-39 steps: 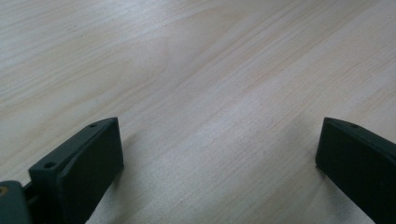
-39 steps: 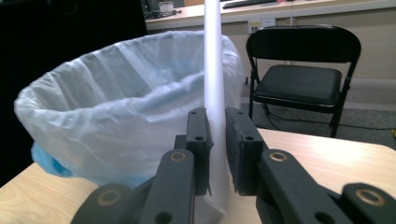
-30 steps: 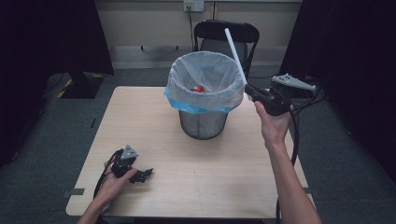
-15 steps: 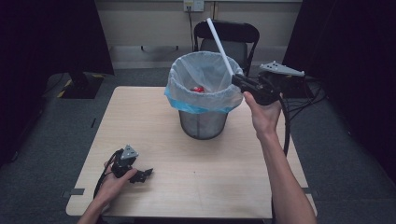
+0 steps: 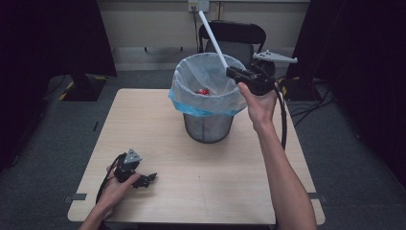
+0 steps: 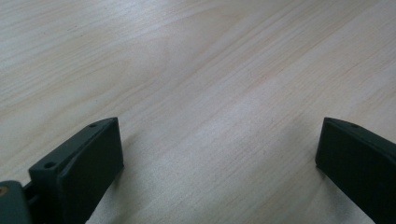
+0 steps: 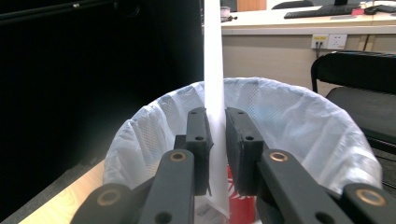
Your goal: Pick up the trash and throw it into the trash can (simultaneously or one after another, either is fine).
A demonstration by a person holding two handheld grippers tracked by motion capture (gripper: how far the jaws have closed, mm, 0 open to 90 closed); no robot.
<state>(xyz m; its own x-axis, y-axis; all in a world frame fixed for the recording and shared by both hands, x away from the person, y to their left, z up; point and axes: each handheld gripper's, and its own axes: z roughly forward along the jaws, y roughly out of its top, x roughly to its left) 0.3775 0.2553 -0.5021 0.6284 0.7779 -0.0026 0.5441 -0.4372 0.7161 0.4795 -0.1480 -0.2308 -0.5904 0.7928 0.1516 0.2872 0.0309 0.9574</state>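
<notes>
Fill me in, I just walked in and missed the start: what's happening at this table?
A person works two hand-held grippers at a wooden table. The right claw is shut on a long white strip and holds it upright over a mesh bin lined with a white bag; something red lies inside. The strip has not been let go. The left claw rests open on the table near the person, holding nothing.

Even overhead light falls on the pale table [image 5: 201,187], while the room goes near black at 9 and 3 o'clock. Soft shadows sit under the bin [image 5: 208,127]. The high view is slightly soft. In the right gripper view a white strip [image 7: 214,70] glares, overexposed and blurred.
</notes>
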